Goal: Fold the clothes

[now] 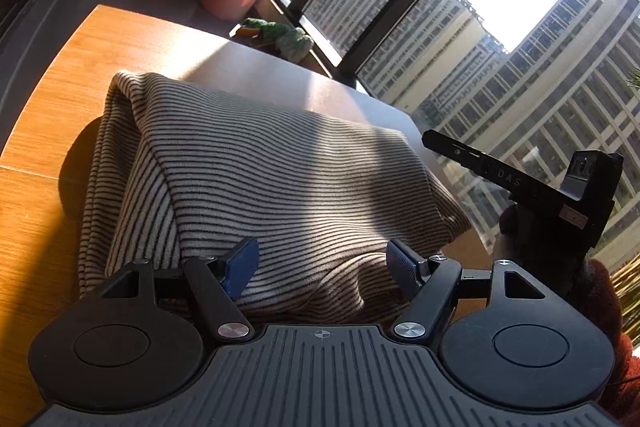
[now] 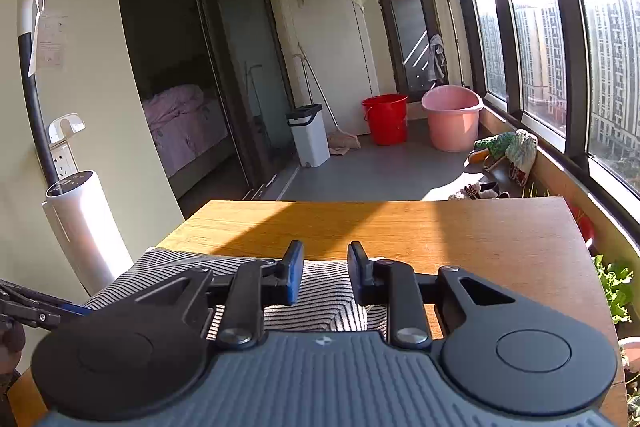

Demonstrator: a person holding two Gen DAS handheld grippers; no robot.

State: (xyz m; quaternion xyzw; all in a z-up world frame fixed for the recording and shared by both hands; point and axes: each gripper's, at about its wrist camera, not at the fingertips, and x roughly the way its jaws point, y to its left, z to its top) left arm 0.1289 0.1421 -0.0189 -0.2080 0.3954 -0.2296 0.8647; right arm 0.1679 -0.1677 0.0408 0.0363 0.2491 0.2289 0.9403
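Observation:
A beige garment with thin dark stripes (image 1: 256, 179) lies folded in a thick stack on the wooden table (image 1: 60, 99). My left gripper (image 1: 322, 269) is open and empty, hovering just over the stack's near edge. The right gripper's body shows at the right in the left wrist view (image 1: 560, 203), beside the stack. In the right wrist view my right gripper (image 2: 324, 273) is open and empty above the same garment's (image 2: 320, 307) edge, with the left gripper's fingers (image 2: 36, 309) at the far left.
The table (image 2: 440, 231) stretches ahead, half in sun. Beyond it on the floor stand a red bucket (image 2: 386, 119), a pink tub (image 2: 452, 117) and a white bin (image 2: 310, 137). Windows run along the right. A white standing appliance (image 2: 84, 227) is at the left.

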